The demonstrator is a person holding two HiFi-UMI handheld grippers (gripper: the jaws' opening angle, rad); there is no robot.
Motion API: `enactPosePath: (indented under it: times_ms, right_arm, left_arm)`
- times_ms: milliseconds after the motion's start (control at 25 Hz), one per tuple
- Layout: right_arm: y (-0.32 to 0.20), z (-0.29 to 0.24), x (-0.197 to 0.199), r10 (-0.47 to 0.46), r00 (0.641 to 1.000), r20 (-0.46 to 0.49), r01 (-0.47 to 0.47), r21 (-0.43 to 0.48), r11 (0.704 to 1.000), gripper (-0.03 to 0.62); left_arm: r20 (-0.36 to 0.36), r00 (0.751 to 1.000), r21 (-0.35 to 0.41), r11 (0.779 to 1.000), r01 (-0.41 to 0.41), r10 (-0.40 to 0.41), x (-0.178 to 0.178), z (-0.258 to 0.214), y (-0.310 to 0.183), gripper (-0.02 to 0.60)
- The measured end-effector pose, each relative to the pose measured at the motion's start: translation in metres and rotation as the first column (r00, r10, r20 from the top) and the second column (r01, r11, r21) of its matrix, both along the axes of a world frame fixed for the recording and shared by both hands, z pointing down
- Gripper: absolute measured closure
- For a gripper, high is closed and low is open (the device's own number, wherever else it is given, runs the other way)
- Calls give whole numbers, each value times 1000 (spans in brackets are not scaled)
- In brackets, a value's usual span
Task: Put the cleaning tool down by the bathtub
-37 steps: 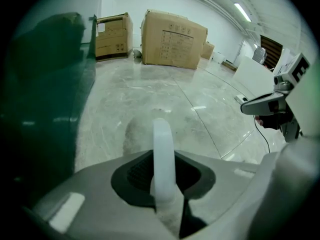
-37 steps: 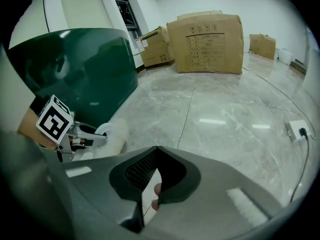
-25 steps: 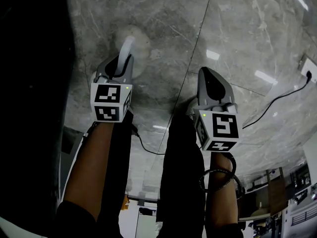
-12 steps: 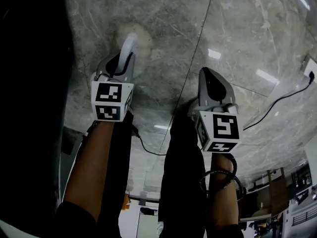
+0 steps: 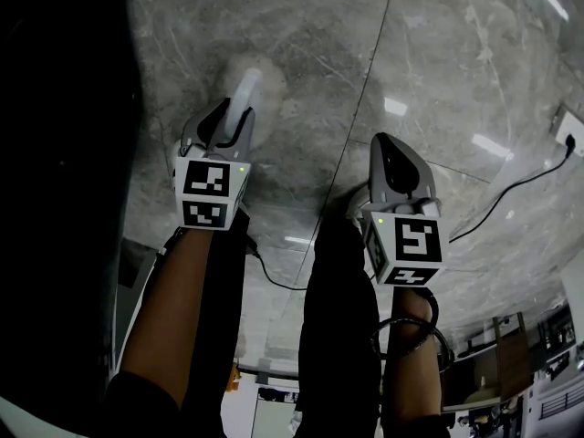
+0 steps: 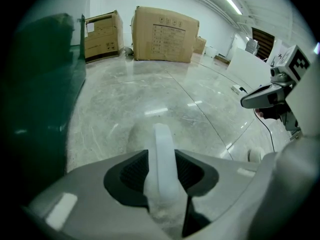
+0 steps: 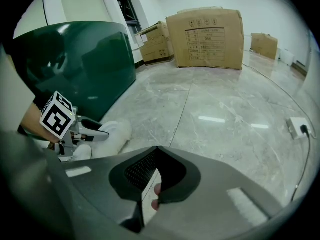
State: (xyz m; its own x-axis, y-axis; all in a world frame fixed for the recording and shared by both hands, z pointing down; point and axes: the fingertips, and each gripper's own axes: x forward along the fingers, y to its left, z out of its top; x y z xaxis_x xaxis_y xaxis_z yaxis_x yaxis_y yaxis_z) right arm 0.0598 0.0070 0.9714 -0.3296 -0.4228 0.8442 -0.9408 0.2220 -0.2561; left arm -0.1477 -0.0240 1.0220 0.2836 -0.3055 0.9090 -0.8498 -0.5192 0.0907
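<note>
The cleaning tool (image 5: 247, 92) is white, with a slim handle and a pale fluffy head that rests on the grey marble floor. My left gripper (image 5: 230, 119) is shut on the handle (image 6: 164, 156), which runs straight out between its jaws. The right gripper view shows the fluffy head (image 7: 113, 133) on the floor next to the dark green bathtub (image 7: 75, 64). That tub fills the left side of the left gripper view (image 6: 35, 84) and the dark left edge of the head view (image 5: 55, 153). My right gripper (image 5: 393, 151) hangs to the right, shut and holding nothing (image 7: 155, 170).
Large cardboard boxes (image 6: 165, 34) stand at the far wall (image 7: 205, 31). A white socket block (image 5: 570, 128) with a black cable (image 5: 511, 185) lies on the floor at the right. The person's dark-trousered legs (image 5: 338, 318) stand below the grippers.
The left gripper has shifted a little right and lower in the head view, with the tool still in it. The right gripper has dropped slightly.
</note>
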Motion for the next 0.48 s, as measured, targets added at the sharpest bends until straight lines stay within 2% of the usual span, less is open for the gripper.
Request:
enactPosePath:
  times_ms: [80, 480]
  right_arm:
    - [-2, -4, 0, 0, 1000, -2, 0, 3, 1000, 570]
    - [-15, -31, -6, 1, 1000, 3, -1, 31, 1000, 570]
  left_arm:
    - [-3, 1000, 2, 1000, -12, 12, 2, -4, 0, 430]
    - [-24, 999, 17, 1000, -26, 27, 5, -28, -7, 413]
